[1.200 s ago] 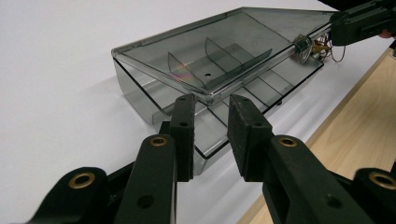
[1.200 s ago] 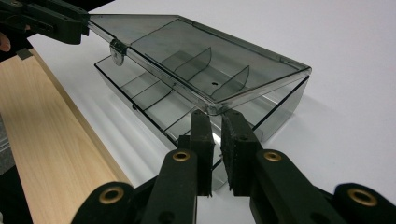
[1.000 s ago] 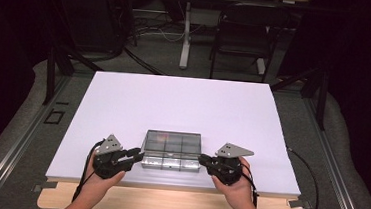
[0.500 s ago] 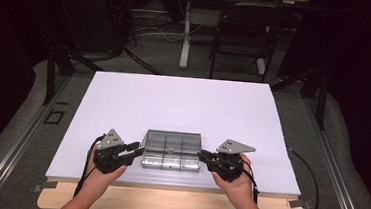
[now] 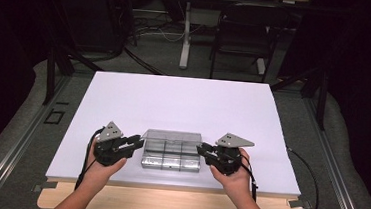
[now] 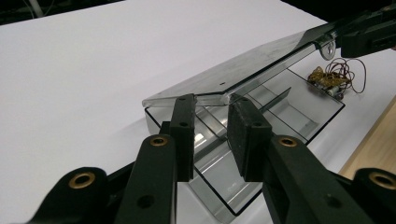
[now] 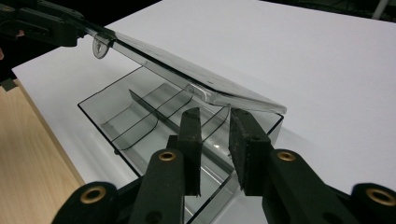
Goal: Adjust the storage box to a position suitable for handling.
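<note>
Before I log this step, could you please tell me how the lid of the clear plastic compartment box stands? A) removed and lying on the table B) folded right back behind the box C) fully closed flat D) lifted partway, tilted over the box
D: in the left gripper view the clear hinged lid hangs tilted above the clear plastic compartment box, whose dividers show beneath it.

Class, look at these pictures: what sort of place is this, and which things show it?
Probably a lab or workshop: a bare white table, loose cables on the dark floor behind, and handheld grippers working a clear compartment box.
</note>
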